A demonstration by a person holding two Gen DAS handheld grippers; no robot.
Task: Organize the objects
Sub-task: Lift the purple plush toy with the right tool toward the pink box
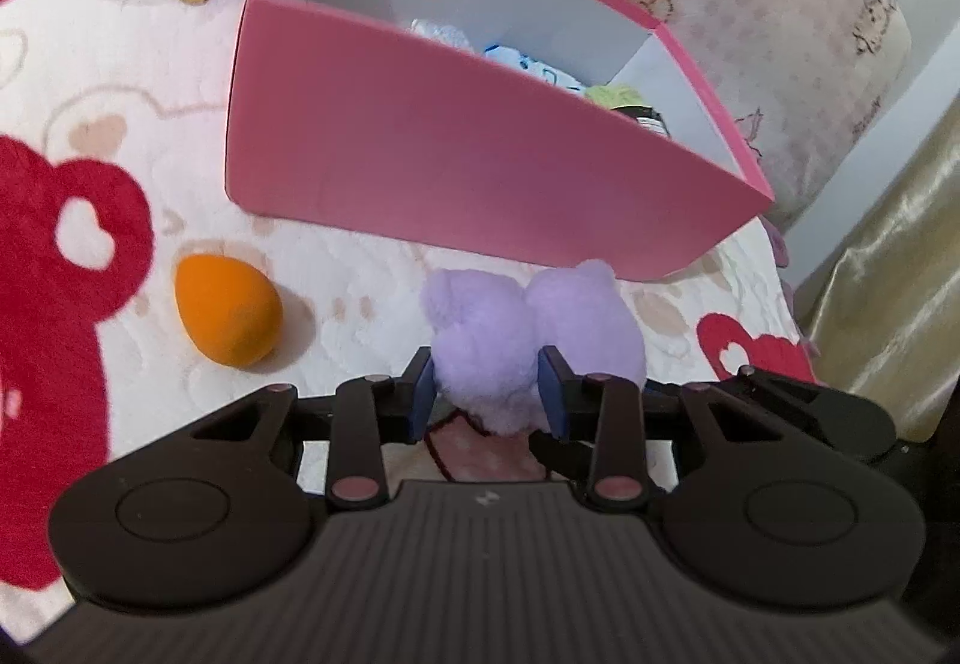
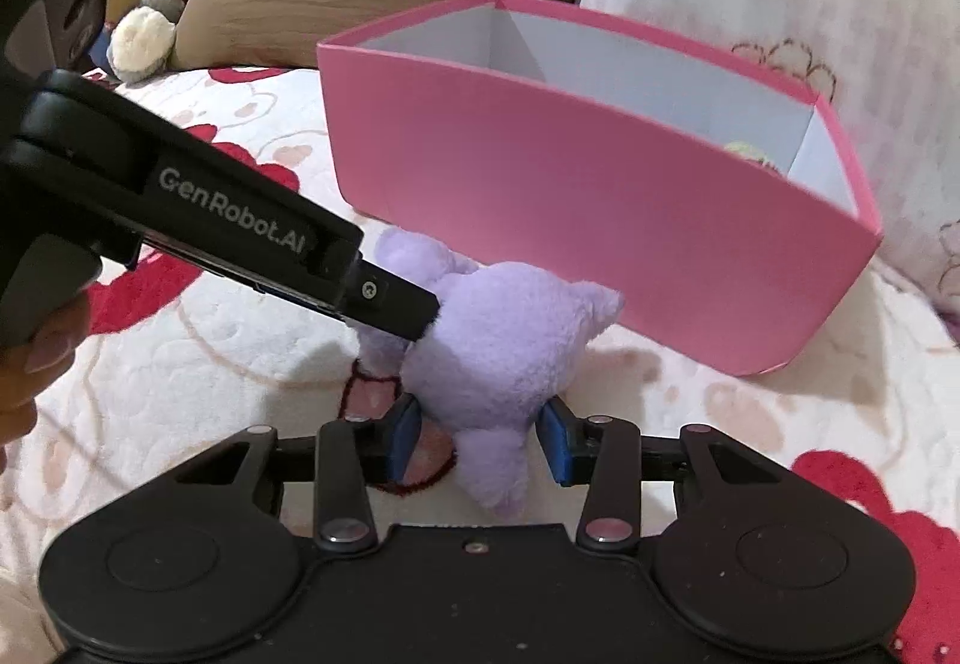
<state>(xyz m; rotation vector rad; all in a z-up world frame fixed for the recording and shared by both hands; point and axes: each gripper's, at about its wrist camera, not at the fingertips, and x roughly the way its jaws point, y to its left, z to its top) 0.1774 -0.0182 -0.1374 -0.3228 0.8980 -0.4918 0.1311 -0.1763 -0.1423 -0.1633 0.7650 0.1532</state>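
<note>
The left gripper (image 1: 489,394) is clamped on the purple plush toy (image 1: 528,340), which sits on the heart-print blanket (image 1: 90,82); the right gripper (image 2: 480,442) brackets the toy's lower part, its blue pads (image 2: 405,436) close to the fur, contact unclear. At ten o'clock lies an orange sponge egg (image 1: 228,310). Beyond, at twelve o'clock, stands the pink box (image 1: 456,148), small items inside.
</note>
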